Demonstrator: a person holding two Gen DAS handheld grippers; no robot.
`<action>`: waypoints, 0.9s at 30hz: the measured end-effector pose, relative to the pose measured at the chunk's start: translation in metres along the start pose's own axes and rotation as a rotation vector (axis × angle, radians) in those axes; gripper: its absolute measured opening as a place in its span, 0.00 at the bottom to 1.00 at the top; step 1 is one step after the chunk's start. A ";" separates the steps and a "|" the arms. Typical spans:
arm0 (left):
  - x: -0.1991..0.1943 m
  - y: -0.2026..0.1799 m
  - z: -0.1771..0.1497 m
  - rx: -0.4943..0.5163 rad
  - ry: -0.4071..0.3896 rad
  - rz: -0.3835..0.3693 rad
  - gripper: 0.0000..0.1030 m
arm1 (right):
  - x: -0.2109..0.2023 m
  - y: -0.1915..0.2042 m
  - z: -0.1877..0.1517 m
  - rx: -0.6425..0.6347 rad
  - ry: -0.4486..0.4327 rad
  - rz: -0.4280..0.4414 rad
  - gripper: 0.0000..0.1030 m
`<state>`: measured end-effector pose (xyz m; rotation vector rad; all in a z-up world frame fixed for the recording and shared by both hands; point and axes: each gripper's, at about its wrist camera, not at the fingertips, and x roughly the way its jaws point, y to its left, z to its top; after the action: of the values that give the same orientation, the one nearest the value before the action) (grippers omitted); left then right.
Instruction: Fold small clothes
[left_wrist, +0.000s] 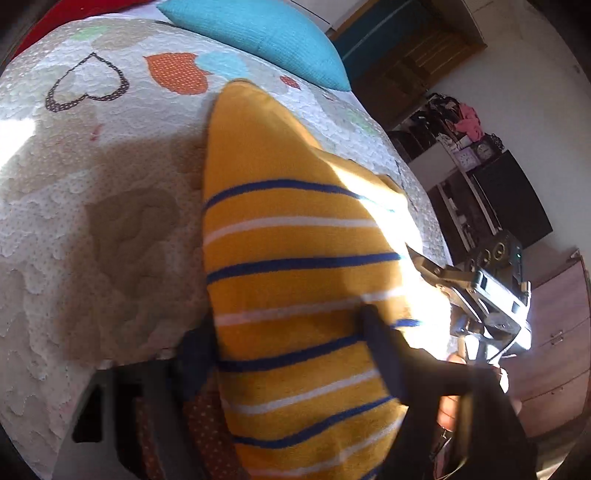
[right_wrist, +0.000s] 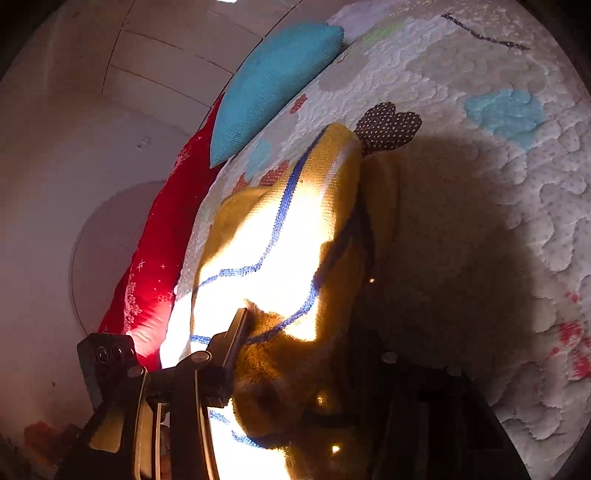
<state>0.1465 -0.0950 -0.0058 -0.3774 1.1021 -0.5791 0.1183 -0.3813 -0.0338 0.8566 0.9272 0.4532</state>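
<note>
A small yellow garment (left_wrist: 291, 258) with blue and white stripes is lifted off the quilted bed cover (left_wrist: 92, 166). My left gripper (left_wrist: 288, 354) is shut on its near edge, with dark fingers (left_wrist: 384, 350) on both sides of the cloth. My right gripper (left_wrist: 484, 295) shows at the right of the left wrist view, at the garment's other corner. In the right wrist view the garment (right_wrist: 295, 240) hangs in bright sunlight, and my right gripper (right_wrist: 295, 350) is shut on its bunched edge; one finger (right_wrist: 232, 339) shows, the other is lost in shadow.
A turquoise pillow (left_wrist: 258, 37) and a red pillow (right_wrist: 155, 266) lie at the head of the bed. The quilt (right_wrist: 498, 203) has heart patches. Dark shelves (left_wrist: 498, 192) and a wooden dresser (left_wrist: 554, 350) stand beside the bed.
</note>
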 end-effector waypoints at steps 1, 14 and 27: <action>-0.007 -0.007 0.003 0.022 -0.021 0.023 0.55 | -0.004 0.004 0.002 0.003 -0.010 0.038 0.44; -0.023 0.013 -0.029 -0.050 -0.061 0.260 0.93 | -0.023 -0.007 -0.005 0.000 -0.057 -0.134 0.64; -0.165 -0.021 -0.108 0.002 -0.527 0.547 0.96 | -0.005 0.147 -0.083 -0.542 -0.114 -0.315 0.35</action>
<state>-0.0112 -0.0110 0.0803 -0.1936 0.6495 0.0136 0.0474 -0.2602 0.0605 0.2345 0.7636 0.3521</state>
